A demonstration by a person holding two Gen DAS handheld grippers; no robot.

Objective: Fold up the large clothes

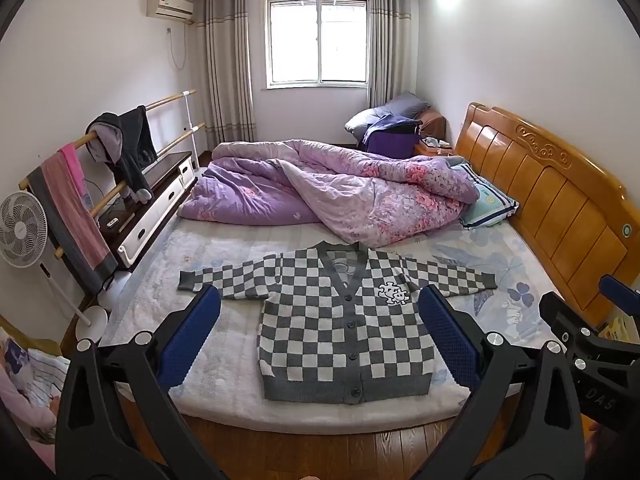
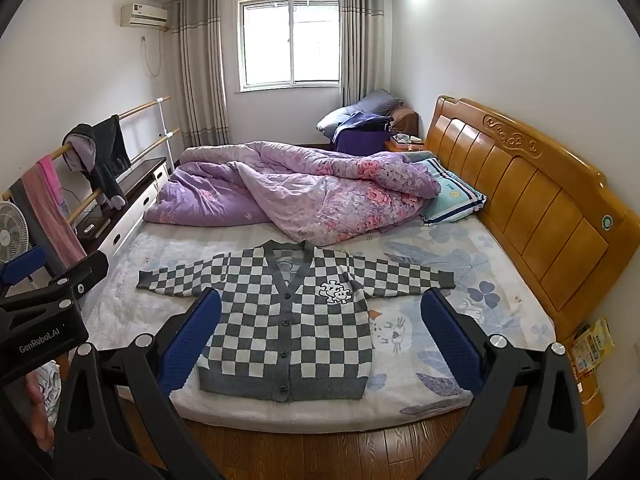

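Grey-and-white checkered knit cardigan [image 1: 344, 320] lies flat, buttoned, sleeves spread, near the front edge of the wooden-headboard bed [image 1: 560, 216]. Crumpled purple floral quilt [image 1: 328, 184] behind it. Left tongs [image 1: 320, 300] and right tongs [image 2: 320, 300] wide open, empty, hovering short of it.

Black tongs [image 1: 320, 304], blue pads [image 1: 444, 332], silver screws, white "GenRobot.AI" lettering

White lettering "GenRobot.AI" stands on the black body of the left gripper [image 2: 24, 276]; "DA5" is embossed on the right gripper [image 1: 618, 300] housing.
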